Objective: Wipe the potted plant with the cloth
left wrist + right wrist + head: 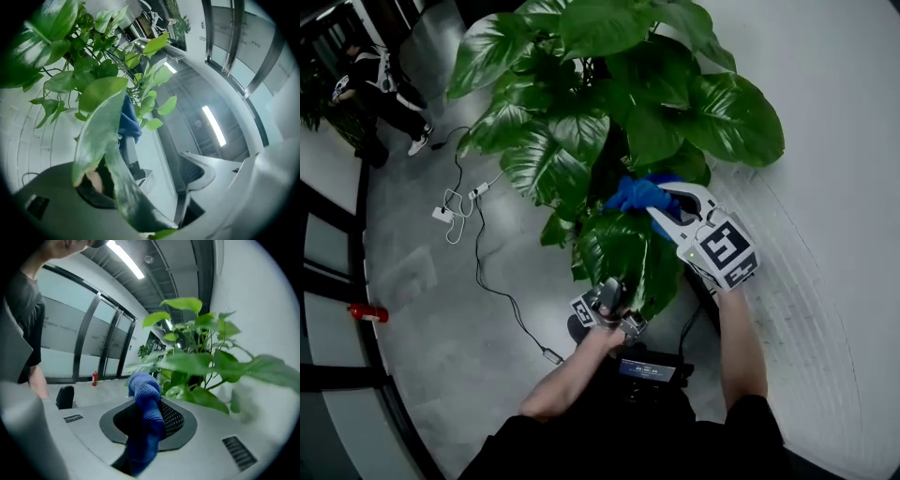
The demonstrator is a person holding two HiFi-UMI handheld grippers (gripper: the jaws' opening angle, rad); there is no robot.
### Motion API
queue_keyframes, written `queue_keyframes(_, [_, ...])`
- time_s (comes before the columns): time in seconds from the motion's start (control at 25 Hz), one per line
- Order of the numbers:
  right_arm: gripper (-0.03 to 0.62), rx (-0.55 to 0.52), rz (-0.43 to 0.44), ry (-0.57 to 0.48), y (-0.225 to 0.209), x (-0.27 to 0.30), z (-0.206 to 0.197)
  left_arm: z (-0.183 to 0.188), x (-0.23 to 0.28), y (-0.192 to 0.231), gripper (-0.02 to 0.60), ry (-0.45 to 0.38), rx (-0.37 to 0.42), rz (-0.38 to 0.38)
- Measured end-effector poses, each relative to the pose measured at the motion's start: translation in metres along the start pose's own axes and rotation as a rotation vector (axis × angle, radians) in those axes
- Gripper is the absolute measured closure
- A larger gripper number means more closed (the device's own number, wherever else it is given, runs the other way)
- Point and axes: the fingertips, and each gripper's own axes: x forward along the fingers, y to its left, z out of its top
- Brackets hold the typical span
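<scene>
The potted plant (609,94) fills the upper middle of the head view with large glossy leaves; its pot is hidden. My right gripper (664,208) is shut on a blue cloth (636,194), which presses against the foliage just above a big lower leaf (619,251). In the right gripper view the cloth (146,399) bulges out between the pads of the right gripper (149,422). My left gripper (614,295) points up under that lower leaf. In its own view the left gripper (138,166) is open, with a long leaf (101,126) hanging through the gap and lying on the left pad.
White cables and a power strip (450,212) lie on the grey floor to the left. A red fire extinguisher (368,312) lies by the glass partition. A person (380,89) sits at the back left. A white curved wall (834,206) runs close on the right.
</scene>
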Motion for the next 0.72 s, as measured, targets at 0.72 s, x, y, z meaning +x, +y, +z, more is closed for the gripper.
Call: queue_keyframes(0.72, [0.502,0.464,0.009,-0.155,0.069,-0.128,-0.059,0.007,-0.006,-0.01,0.179,-0.04,0.013,0.052])
